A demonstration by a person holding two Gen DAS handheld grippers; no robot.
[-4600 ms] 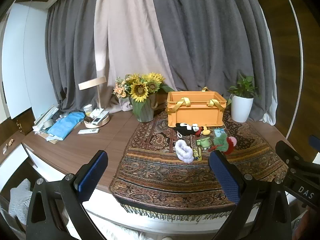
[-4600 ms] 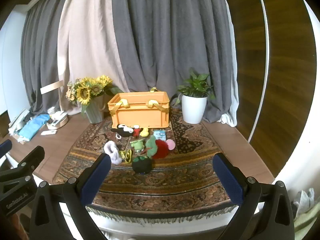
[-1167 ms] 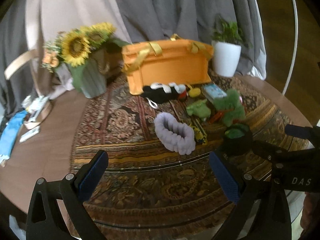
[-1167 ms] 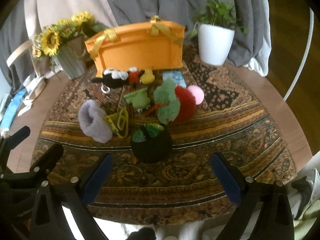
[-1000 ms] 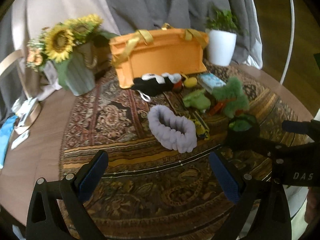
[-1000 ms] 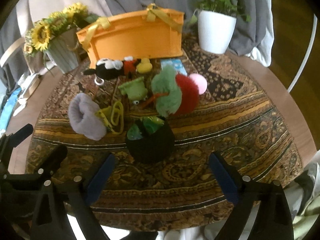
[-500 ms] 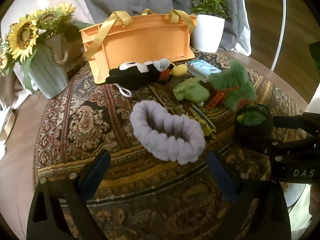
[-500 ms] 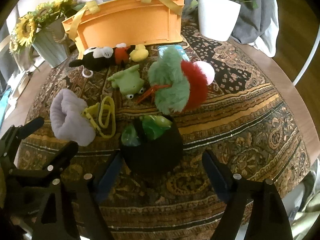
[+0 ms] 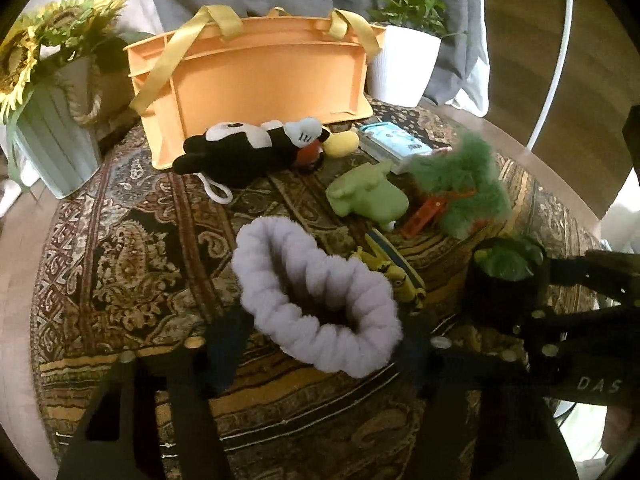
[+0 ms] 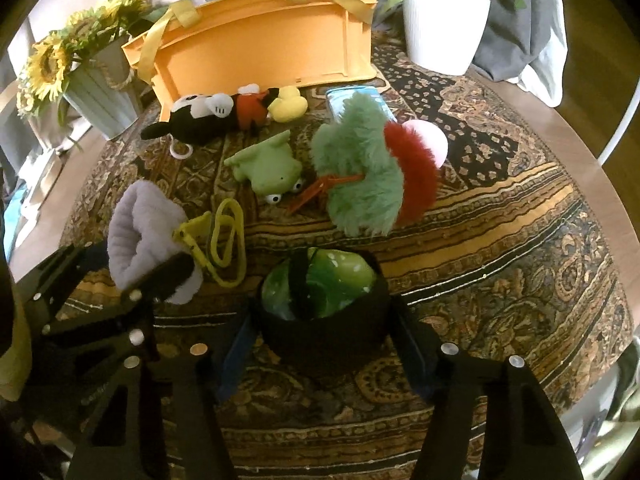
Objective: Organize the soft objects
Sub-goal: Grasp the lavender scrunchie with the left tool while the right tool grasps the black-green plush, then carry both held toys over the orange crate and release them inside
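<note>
Setting: grey curtains are hanging behind a wooden surface [image 9: 24, 320] that is carrying a patterned rug [image 10: 500, 240], a sunflower vase [image 9: 52, 136] and a white plant pot [image 10: 444, 24].

Bin: an orange crate [image 9: 256, 76] with yellow straps is standing at the back of the rug, and no soft thing is showing inside it yet.

Left side: the left hand-held gripper [image 9: 320, 346] is now sitting much closer to the lilac fluffy ring [image 9: 316, 300] than a second ago; its jaws are closing around the ring's near end, and the blurred pads are looking as if they are only just meeting the fluff.

Right side: the right hand-held gripper [image 10: 324, 340] has likewise dropped in over the black pouch with green filling [image 10: 320, 304]; its jaws are closing with the pouch between them, pads hugging its sides.

Waiting: the black-and-white mouse plush [image 9: 248, 148], green frog [image 10: 268, 168], green-and-red fuzzy toy [image 10: 368, 172] and yellow strap clip [image 10: 224, 240] are lying untouched between the grippers and the crate.

Meaning: both hands are shifting from approach to grasp at once, so I judge that the first two soft things are about to be lifted toward the crate; sorting is barely beginning.

Risk: the ring is resting against the yellow strap clip, which may be dragged along.
</note>
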